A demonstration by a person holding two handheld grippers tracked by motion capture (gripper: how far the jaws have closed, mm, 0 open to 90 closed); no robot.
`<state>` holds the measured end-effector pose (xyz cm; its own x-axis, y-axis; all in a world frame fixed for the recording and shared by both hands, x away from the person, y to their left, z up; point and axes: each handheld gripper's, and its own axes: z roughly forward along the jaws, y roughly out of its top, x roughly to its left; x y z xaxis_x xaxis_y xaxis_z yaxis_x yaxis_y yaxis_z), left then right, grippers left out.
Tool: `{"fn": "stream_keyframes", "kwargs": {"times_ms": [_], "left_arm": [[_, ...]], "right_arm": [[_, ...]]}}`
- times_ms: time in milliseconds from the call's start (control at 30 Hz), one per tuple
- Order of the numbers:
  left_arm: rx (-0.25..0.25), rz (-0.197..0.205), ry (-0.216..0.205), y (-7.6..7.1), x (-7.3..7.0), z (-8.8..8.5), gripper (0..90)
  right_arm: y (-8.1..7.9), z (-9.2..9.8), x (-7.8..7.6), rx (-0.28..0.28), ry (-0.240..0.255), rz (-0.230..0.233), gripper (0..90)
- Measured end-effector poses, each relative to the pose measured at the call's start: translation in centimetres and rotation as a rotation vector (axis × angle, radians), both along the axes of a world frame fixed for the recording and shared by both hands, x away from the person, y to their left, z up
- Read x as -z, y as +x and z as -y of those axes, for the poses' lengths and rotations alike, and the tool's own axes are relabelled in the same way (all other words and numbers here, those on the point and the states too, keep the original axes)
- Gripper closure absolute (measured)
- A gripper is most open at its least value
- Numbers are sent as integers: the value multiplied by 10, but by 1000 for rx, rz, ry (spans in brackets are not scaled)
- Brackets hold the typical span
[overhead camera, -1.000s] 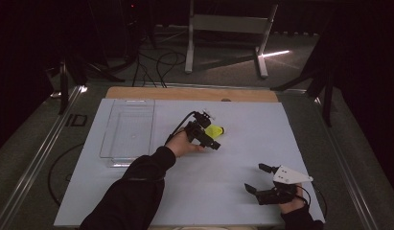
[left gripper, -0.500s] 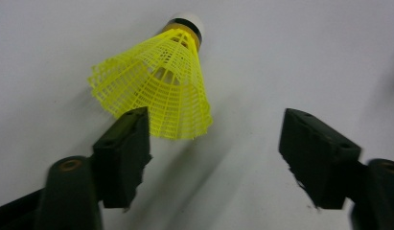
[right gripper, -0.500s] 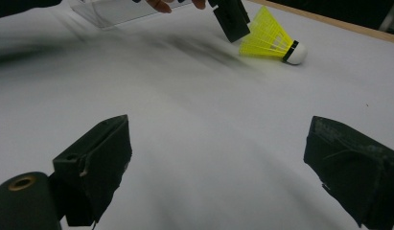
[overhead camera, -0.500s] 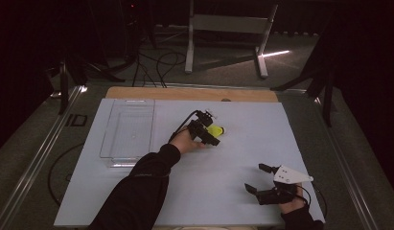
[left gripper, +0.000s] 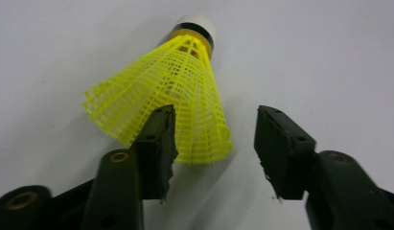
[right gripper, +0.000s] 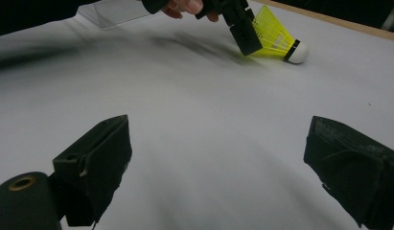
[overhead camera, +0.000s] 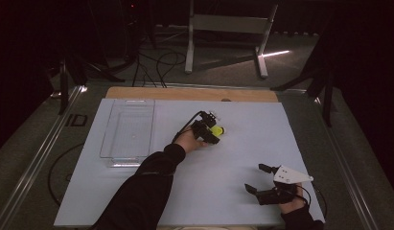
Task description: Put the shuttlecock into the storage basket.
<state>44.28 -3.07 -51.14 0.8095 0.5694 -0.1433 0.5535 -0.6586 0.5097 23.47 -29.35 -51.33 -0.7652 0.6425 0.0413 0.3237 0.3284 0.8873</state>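
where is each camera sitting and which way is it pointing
High view: above the person's side, looking forward and down on the white table; shows both forearms, the left gripper and the right gripper.
Left gripper view: on the left gripper, looking along its jaws, which have just been closing, at the yellow shuttlecock lying on the table.
Right gripper view: on the right gripper, low over the table, facing the left hand.
Shared: all three show the shuttlecock.

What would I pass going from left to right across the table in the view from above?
Clear plastic tray → left gripper → yellow shuttlecock, lying right at that gripper's tips → right gripper, near the table's front right corner.
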Motion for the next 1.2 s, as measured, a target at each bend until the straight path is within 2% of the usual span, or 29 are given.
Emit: {"fn": "stream_keyframes", "kwargs": {"times_ms": [267, 367, 467, 500, 600, 933, 1200], "left_arm": [[3, 17, 0, 3, 2, 4, 704], [20, 33, 5, 3, 1, 7, 796], [23, 38, 5, 3, 1, 9, 817], [34, 52, 14, 1, 0, 10, 873], [56, 74, 33, 0, -3, 11, 894], [97, 93, 39, -9, -20, 15, 900], [125, 57, 52, -13, -36, 8, 900]], "right_arm": [[0, 0, 0, -1, 3, -4, 92], [0, 1, 0, -3, 5, -5, 92], [0, 1, 0, -3, 5, -6, 92], [0, 0, 0, -3, 5, -5, 92], [0, 1, 0, -3, 5, -5, 92], [0, 1, 0, -3, 5, -6, 92], [1, 0, 1, -4, -1, -5, 92]]}}
